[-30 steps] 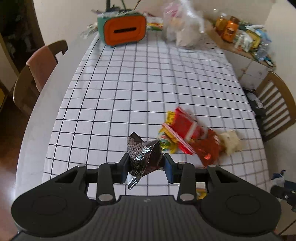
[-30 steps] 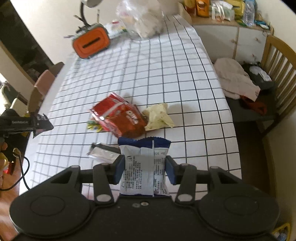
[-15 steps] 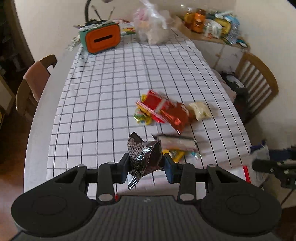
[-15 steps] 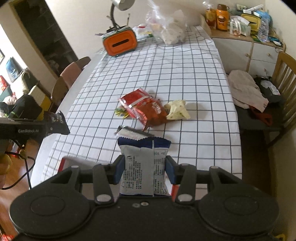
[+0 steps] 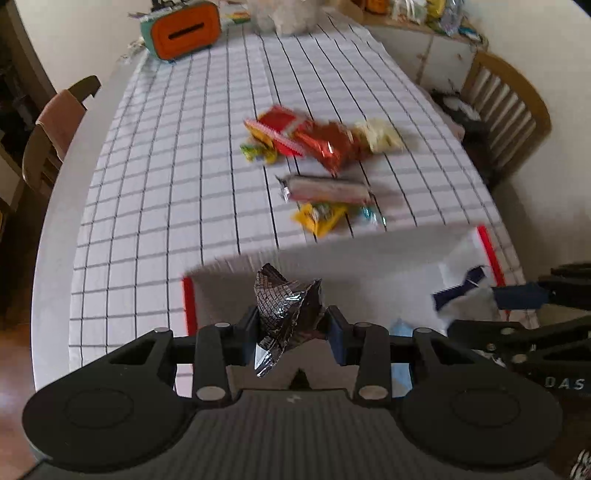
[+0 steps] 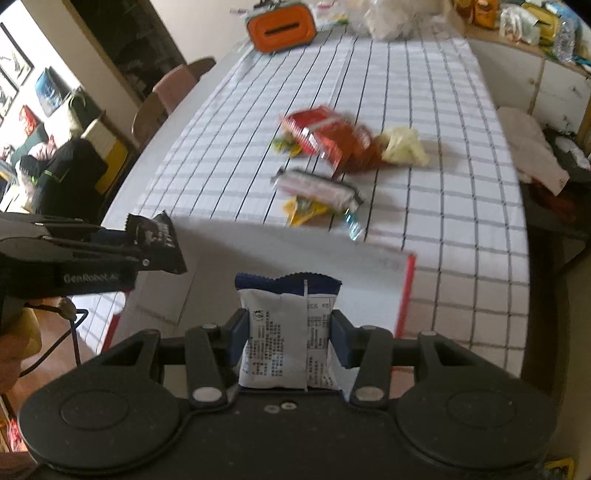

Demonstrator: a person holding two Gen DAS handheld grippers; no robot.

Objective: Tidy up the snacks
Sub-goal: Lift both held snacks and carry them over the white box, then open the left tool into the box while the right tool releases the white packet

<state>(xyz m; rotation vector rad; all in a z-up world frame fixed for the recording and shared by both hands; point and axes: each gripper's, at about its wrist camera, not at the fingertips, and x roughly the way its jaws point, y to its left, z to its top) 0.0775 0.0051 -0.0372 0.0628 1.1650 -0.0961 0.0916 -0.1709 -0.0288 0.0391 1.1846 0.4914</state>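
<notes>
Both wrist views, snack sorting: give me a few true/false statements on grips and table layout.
1. The left gripper is clamped on a crumpled dark foil packet. True.
2. The right gripper is empty. False: it grips a white snack packet with a blue top.
3. The orange tissue box stands at the far table end. True.
4. The red snack bag lies inside the white red-edged box. False: it lies on the checked cloth.

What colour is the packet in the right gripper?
White packet with a dark blue top edge; clearest in the right wrist view.
</notes>
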